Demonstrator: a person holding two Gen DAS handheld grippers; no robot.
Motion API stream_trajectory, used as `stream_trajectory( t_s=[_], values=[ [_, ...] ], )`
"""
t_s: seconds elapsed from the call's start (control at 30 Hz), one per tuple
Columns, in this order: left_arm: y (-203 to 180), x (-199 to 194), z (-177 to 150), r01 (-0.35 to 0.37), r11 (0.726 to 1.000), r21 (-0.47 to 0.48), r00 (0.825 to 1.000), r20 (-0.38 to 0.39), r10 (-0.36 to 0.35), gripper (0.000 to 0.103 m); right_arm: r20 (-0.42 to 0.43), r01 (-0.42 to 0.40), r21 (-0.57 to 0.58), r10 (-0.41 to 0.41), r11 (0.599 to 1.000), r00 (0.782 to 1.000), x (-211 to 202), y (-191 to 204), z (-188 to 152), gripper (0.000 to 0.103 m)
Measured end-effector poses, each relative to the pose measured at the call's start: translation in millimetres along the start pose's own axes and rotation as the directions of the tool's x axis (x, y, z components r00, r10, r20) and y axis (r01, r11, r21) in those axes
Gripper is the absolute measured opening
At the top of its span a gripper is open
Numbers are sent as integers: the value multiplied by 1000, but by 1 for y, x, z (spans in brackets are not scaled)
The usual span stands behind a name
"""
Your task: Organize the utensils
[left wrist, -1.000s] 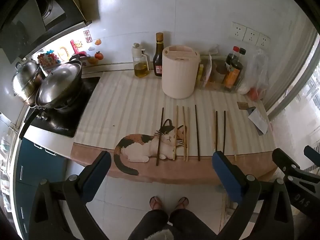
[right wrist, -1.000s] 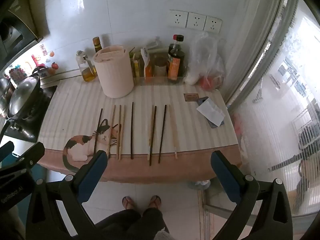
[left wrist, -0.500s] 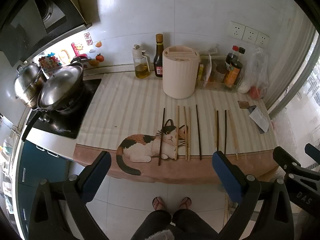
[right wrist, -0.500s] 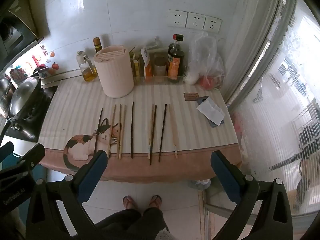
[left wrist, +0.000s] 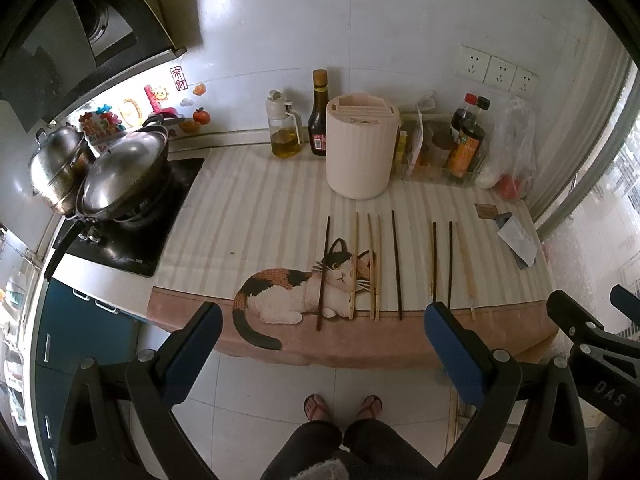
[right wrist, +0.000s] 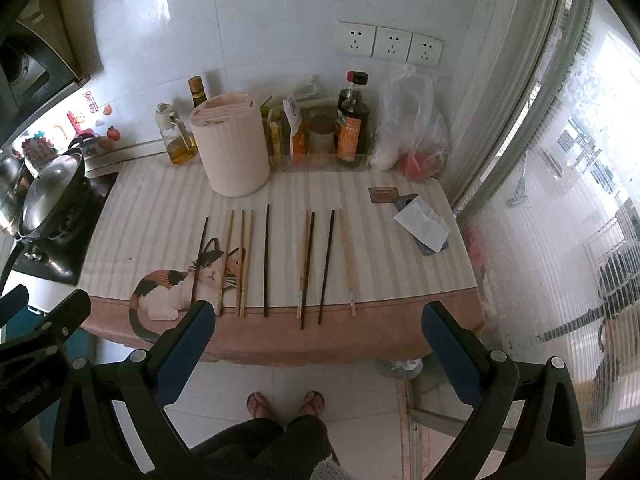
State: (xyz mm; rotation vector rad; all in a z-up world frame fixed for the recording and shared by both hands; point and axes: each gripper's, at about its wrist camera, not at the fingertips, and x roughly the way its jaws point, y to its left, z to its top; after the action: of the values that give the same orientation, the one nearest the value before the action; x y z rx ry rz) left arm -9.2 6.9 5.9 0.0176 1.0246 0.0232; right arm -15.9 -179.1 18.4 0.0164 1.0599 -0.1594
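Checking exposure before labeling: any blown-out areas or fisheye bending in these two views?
Right wrist: window at right is overexposed and washed out; chopsticks stay sharp. Left wrist: bright glare under the range hood; counter edge bows from fisheye, corners vignetted black.

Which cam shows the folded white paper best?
Right wrist: the white paper lies well inside the frame, whole, over a dark flat thing. Left wrist shows the same paper smaller and squeezed near the right edge.

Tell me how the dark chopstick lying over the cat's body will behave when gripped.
The dark chopstick looks thin and straight, so probably stiff and light. Lying flat on the cat-print cloth, it may roll or slip from the left gripper.
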Motion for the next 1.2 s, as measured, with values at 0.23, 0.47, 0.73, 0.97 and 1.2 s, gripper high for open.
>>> stream_trajectory(
  t_s=[0.23, 0.47, 0.73, 0.97, 1.2],
  values=[
    [-1, -1, 1, -1, 1000, 1, 1000, 0, 1, 103, 1, 0, 1, 0, 1000, 1000, 1, 0, 0, 103],
    [-1, -3, 1, -3, 1000, 2, 1000, 2, 3, 103, 1, -2, 0, 2, 1000, 1000, -1, 0, 1, 103],
    [1, -3, 6, -1, 1000, -1, 1000, 6, 1, 103, -2, 0, -5, 0, 1000, 1000, -1, 0, 6, 103],
    [0, -3, 6, -2, 1000, -2, 1000, 8, 2, 103, 2, -1, -6, 1, 1000, 1000, 0, 0, 10, 103],
    [0, -2, 9, -2, 1000, -1, 1000, 9, 2, 103, 4, 2, -9, -2, 1000, 1000, 2, 1, 13, 103]
  ],
)
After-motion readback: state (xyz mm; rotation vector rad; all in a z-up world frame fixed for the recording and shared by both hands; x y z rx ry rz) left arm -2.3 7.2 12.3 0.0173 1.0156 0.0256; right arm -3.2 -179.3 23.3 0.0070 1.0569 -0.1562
